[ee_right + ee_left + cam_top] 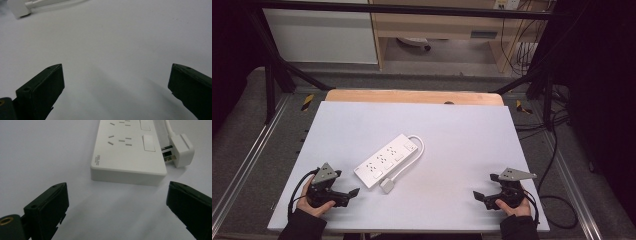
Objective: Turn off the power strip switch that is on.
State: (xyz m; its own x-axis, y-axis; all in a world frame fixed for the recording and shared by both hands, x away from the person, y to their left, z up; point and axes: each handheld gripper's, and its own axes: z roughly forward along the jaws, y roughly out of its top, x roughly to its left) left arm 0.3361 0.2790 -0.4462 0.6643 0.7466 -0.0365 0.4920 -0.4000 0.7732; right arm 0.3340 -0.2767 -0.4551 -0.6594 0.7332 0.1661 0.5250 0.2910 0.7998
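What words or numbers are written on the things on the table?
"DELIXI": the likely reading of small grey print on the near corner of the white power strip, seen in the left gripper view; it is faint, so unsure.
A tinier line under it: too small to read.
The plug: no print visible.

Power strip (pixel 127 152) cut off by the top edge in the left gripper view, far sockets and most of cable (pixel 168 128) out of frame; maker's lettering on near corner too small to read. Plug (pixel 18 7) clipped by the top-left corner in the right gripper view, prongs hidden. Socket detail on the strip too small to tell in the high view.
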